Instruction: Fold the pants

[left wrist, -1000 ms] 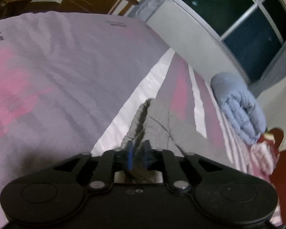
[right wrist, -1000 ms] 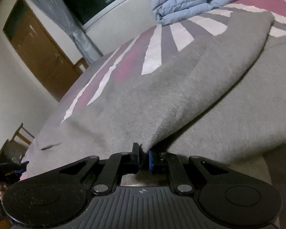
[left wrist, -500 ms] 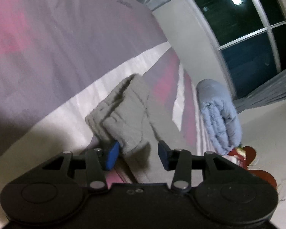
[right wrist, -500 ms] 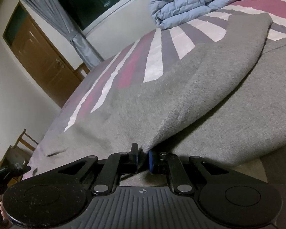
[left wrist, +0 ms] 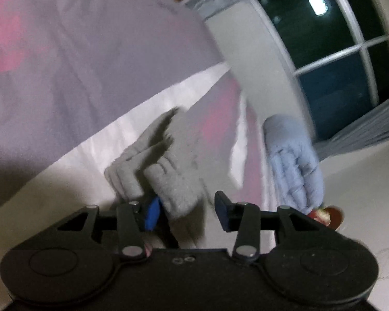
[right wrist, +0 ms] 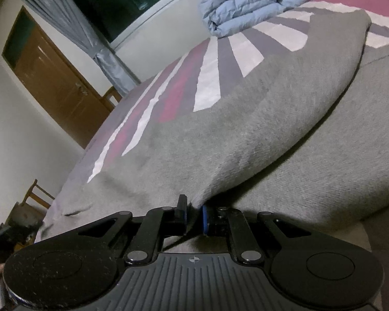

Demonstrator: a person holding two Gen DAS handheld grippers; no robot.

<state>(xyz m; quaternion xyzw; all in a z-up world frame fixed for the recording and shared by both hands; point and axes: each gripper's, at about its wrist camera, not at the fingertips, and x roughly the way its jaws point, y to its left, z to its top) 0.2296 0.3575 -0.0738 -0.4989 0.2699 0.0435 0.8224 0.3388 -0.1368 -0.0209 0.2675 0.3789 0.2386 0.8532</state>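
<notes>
L gripper [left wrist: 185, 212]: fingers were pinched on the pants [left wrist: 168, 171] cuff end 1 s ago, now spread, cuff loose at 12 o'clock btwn them | R gripper [right wrist: 194, 216]: unchanged, pinching pants fold edge | pants lie on bed [right wrist: 210, 83] | we judge L side placed, R release next

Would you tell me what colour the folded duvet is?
Pale blue; the duvet shows best in the right wrist view.

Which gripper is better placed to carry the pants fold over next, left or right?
Probably right. The right gripper is shut on an edge of the gray pants, with fabric draping from it. The left gripper is open, cuffs lying loose between its fingers.
</notes>
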